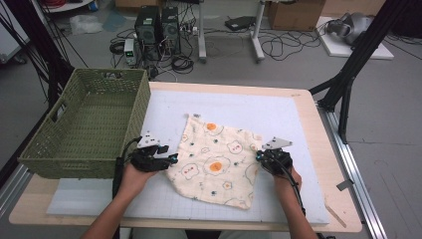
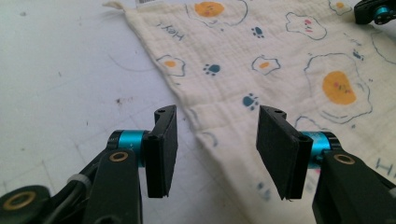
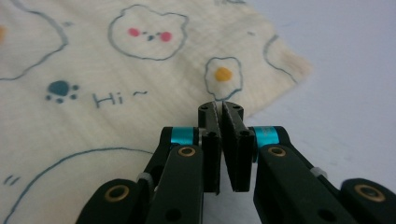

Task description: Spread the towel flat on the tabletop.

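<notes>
A cream cloth (image 1: pixel 216 159) printed with fried eggs, paw marks and bear faces lies spread flat on the white mat (image 1: pixel 249 107). My left gripper (image 1: pixel 171 159) sits at its left corner. In the left gripper view the left gripper (image 2: pixel 217 112) stands open, and the cloth (image 2: pixel 280 60) edge runs under the gap without touching the pads. My right gripper (image 1: pixel 260 157) is at the cloth's right edge. In the right gripper view the right gripper (image 3: pixel 219 108) has its jaws pressed together on the hem of the cloth (image 3: pixel 116 70), just below an egg print.
A green woven basket (image 1: pixel 74 144) stands at the table's left, close beside my left hand. The wooden table edge (image 1: pixel 323 149) runs along the right. Computer boxes, cables and black frame legs are on the floor beyond the table.
</notes>
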The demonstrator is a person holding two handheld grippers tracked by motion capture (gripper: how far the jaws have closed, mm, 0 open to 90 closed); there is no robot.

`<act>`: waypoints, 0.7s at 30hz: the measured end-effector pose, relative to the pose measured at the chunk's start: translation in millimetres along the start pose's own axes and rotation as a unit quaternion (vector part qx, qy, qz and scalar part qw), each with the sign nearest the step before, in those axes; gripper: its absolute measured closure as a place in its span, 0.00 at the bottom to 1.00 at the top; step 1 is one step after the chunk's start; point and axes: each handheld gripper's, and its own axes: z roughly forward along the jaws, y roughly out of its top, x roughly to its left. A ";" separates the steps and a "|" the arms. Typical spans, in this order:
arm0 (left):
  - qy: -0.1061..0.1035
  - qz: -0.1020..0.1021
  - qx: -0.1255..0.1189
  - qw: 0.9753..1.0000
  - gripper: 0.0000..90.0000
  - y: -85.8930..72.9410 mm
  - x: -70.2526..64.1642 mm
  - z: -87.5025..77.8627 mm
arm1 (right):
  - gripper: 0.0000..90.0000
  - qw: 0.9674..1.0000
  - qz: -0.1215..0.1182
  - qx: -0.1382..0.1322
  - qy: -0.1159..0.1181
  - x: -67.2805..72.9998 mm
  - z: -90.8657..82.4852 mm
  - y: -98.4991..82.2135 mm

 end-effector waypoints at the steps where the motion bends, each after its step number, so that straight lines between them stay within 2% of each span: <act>1: 0.003 0.001 -0.003 1.000 0.53 2.4 -1.5 3.5 | 0.96 1.000 0.009 -0.001 -0.013 -5.5 -0.4 -1.4; 2: 0.006 0.000 -0.004 1.000 0.52 3.2 -2.2 5.3 | 0.95 1.000 0.021 0.003 -0.021 -10.6 -1.0 -3.3; 4: 0.009 0.005 -0.001 1.000 0.52 4.6 -2.0 9.3 | 0.94 0.999 0.033 0.005 -0.039 -17.9 -2.9 -7.7; 5: 0.009 0.005 -0.001 1.000 0.51 4.6 -2.0 9.3 | 0.94 0.999 0.033 0.005 -0.039 -17.9 -2.9 -7.7; 6: 0.010 0.005 0.002 1.000 0.51 6.2 -1.4 11.4 | 0.87 0.998 0.047 -0.003 -0.036 -22.1 -5.5 -10.5; 11: 0.016 -0.001 -0.007 1.000 0.51 19.6 3.6 23.9 | 0.70 0.997 0.065 -0.041 -0.021 -25.4 -14.3 -10.6; 14: 0.020 0.001 -0.007 1.000 0.50 30.3 5.0 36.4 | 0.66 0.996 0.069 -0.053 -0.019 -25.8 -17.9 -10.4; 15: 0.022 0.002 -0.001 1.000 0.51 36.9 5.5 46.4 | 0.66 0.996 0.071 -0.057 -0.017 -25.9 -18.6 -10.5; 17: 0.023 0.004 0.003 1.000 0.50 40.3 5.1 52.2 | 0.65 0.995 0.075 -0.059 -0.012 -26.2 -19.4 -10.6; 18: 0.023 0.007 0.008 1.000 0.50 46.2 4.3 64.0 | 0.64 0.995 0.076 -0.061 -0.011 -26.5 -19.5 -10.7; 19: 0.023 0.007 0.008 1.000 0.50 46.2 4.3 64.0 | 0.64 0.995 0.076 -0.061 -0.011 -26.5 -19.5 -10.7; 21: 0.027 0.013 0.018 0.999 0.50 51.8 3.9 75.3 | 0.63 0.995 0.077 -0.064 -0.004 -26.4 -20.3 -10.5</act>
